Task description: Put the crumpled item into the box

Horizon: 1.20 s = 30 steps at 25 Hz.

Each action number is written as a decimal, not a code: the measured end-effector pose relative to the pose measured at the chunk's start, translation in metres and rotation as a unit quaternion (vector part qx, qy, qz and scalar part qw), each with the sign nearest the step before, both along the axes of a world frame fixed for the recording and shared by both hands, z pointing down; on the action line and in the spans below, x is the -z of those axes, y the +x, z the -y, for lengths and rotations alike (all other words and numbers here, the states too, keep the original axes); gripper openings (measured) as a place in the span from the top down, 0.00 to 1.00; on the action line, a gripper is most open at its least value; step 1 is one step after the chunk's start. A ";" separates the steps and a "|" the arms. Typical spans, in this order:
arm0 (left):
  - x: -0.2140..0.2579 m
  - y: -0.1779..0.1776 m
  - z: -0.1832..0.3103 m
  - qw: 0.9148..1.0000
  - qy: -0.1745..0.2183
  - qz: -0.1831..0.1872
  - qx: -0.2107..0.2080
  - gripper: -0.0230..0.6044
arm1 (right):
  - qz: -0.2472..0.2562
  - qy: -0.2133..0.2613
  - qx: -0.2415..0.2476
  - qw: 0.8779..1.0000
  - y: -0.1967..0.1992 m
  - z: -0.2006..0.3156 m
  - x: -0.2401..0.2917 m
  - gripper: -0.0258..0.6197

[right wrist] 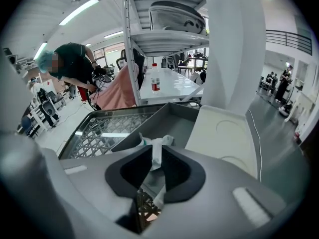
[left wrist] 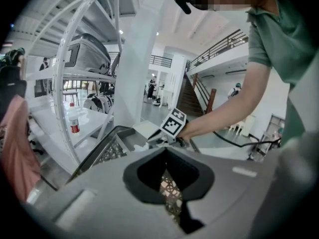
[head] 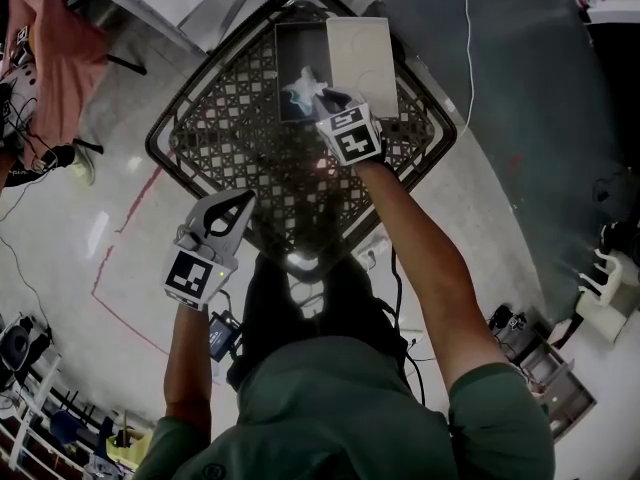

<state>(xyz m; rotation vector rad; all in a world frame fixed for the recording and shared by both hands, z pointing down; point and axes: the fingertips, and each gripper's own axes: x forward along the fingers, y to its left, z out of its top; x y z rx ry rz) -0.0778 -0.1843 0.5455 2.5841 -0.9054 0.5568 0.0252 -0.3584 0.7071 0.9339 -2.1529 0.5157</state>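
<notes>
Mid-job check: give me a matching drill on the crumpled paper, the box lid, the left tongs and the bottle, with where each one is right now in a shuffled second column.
Things:
1. crumpled paper
2. lid
3. left tongs
4. bottle

Places:
A. on the white shelf beyond the table
B. between the right tongs, over the box
C. at the near edge of the table, nothing between them
D. swung open, lying beside the box

Pairs: 1-B, 2-D, 3-C, 4-A
</notes>
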 end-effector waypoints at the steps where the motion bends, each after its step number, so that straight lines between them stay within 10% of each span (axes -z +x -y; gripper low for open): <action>1: 0.002 -0.001 0.001 1.000 0.002 0.000 0.000 0.96 | 0.001 -0.001 -0.002 1.000 0.000 -0.001 0.001 0.86; 17: 0.086 -0.022 -0.004 0.998 0.066 -0.002 -0.013 0.96 | 0.077 0.072 -0.033 0.994 -0.017 -0.031 0.145 0.88; 30: 0.215 -0.028 -0.053 0.989 0.140 -0.040 -0.014 0.96 | 0.222 0.214 0.043 0.950 -0.027 -0.153 0.411 0.95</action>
